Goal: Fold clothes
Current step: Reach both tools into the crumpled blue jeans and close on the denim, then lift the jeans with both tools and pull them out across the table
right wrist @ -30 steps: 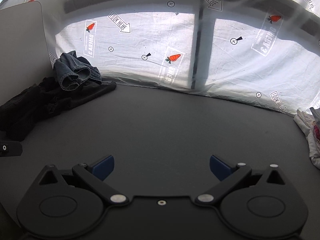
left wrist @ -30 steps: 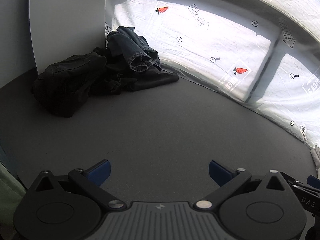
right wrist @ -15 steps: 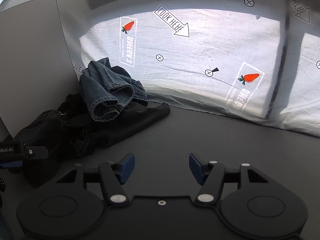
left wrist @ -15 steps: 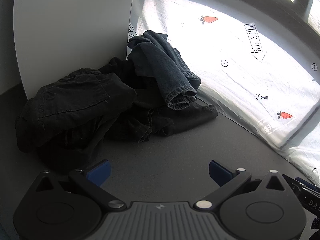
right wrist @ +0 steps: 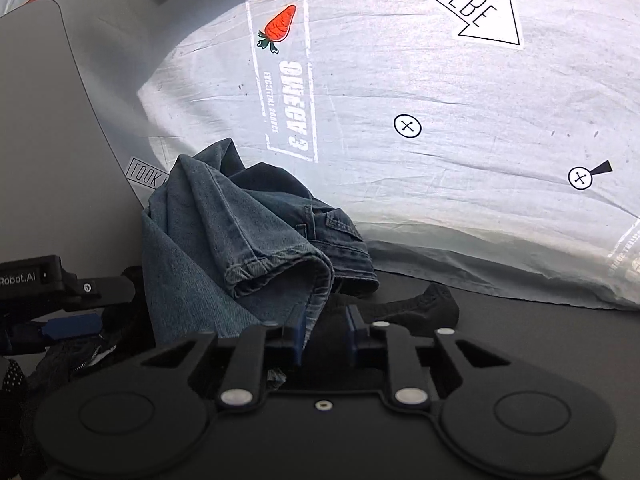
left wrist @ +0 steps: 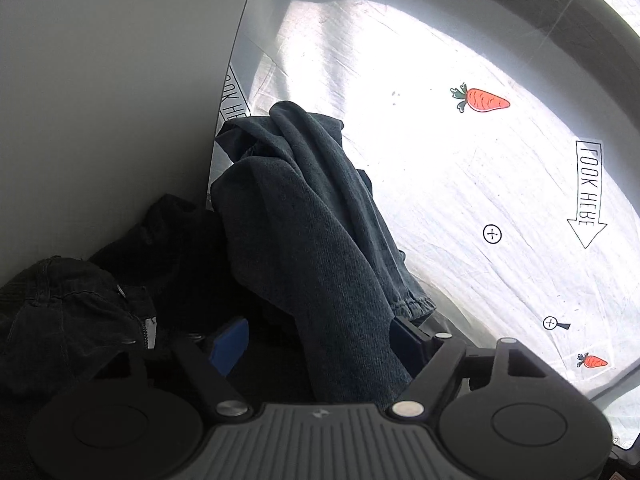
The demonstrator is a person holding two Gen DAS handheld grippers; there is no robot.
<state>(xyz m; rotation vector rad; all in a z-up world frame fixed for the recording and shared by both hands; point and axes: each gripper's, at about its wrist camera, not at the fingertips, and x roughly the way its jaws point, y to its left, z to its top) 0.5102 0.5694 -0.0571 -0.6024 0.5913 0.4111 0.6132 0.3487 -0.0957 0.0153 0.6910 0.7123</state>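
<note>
A crumpled pair of blue jeans [left wrist: 304, 232] lies on top of a heap of black garments [left wrist: 68, 320] in the far left corner of the dark table. My left gripper [left wrist: 320, 344] is open, its fingers either side of a hanging jeans leg. In the right wrist view the jeans [right wrist: 224, 232] lie just ahead. My right gripper [right wrist: 322, 340] has its jaws narrowed to a small gap with the jeans hem and black cloth [right wrist: 424, 304] between them. The left gripper [right wrist: 68, 312] shows at the left edge of that view.
A grey upright board [left wrist: 112, 92] stands to the left of the heap. A white printed sheet [right wrist: 440, 152] with carrots and arrows hangs behind the table. The dark table top [right wrist: 540, 344] stretches to the right.
Both grippers have moved forward and left, right up to the clothes heap. The right jaws have narrowed from wide open to a small gap. The left jaws now straddle the jeans.
</note>
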